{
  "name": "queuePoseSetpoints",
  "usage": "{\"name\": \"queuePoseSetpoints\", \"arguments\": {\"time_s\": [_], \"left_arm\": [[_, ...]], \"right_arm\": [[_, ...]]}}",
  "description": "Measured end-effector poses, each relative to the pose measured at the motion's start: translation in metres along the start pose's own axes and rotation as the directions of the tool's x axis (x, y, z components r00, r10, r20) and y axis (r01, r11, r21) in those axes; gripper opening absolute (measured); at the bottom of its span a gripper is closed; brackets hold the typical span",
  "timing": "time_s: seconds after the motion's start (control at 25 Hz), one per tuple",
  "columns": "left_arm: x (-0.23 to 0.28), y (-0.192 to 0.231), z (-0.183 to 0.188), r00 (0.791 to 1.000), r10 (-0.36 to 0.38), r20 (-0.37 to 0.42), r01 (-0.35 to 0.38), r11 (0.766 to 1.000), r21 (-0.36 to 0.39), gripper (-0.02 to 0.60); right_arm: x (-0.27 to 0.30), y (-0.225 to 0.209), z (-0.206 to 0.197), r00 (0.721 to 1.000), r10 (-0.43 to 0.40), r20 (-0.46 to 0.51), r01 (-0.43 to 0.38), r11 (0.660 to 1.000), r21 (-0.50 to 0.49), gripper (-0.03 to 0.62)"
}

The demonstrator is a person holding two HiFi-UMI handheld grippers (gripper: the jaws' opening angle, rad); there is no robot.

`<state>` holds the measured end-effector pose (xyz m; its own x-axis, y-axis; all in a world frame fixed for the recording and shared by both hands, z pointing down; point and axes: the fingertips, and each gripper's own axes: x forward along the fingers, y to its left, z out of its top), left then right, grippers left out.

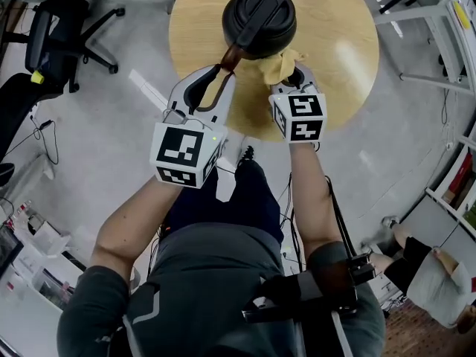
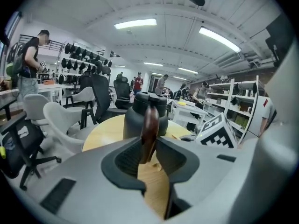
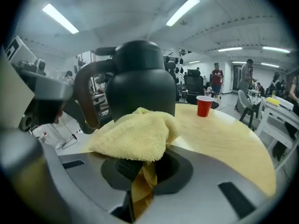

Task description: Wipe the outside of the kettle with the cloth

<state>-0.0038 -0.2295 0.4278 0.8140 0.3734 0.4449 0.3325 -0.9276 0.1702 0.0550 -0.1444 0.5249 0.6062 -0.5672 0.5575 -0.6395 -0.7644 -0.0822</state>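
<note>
Kettle handle point(image 2: 150, 125) between left jaws, cloth point(image 3: 135, 134) right

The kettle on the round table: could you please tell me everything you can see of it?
The kettle stands upright near the wooden table's near edge. Its rounded body and lid look matte black; the curved handle is brown. The left gripper is clamped on the handle, and the yellow cloth in the right gripper rests against its side.
</note>
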Motion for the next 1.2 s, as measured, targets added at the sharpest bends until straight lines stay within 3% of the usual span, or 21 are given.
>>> {"name": "queuePoseSetpoints", "arguments": {"time_s": [0.2,0.44,0.68,0.92,1.2], "left_arm": [[0.0,-0.002,-0.002,0.999,0.034,0.012,-0.033,0.999,-0.022,0.097],[-0.003,-0.009,-0.004,0.997,0.069,0.022,-0.068,0.996,-0.063,0.097],[-0.005,-0.007,-0.007,0.995,0.102,0.009,-0.102,0.995,-0.002,0.096],[-0.029,-0.011,0.012,0.991,0.129,0.045,-0.129,0.992,-0.002,0.062],[-0.06,-0.001,0.027,0.982,0.145,0.118,-0.144,0.989,-0.014,0.043]], "right_arm": [[0.02,-0.005,-0.03,0.997,0.011,-0.072,-0.012,1.0,-0.007,0.063],[0.02,-0.007,-0.033,0.994,0.029,-0.103,-0.032,0.999,-0.024,0.063],[-0.029,0.017,0.024,0.996,0.078,0.039,-0.079,0.996,0.037,0.063],[-0.067,0.042,0.09,0.98,0.117,0.159,-0.124,0.992,0.034,0.064],[-0.058,0.05,0.11,0.974,0.098,0.203,-0.098,0.995,-0.011,0.063]]}}
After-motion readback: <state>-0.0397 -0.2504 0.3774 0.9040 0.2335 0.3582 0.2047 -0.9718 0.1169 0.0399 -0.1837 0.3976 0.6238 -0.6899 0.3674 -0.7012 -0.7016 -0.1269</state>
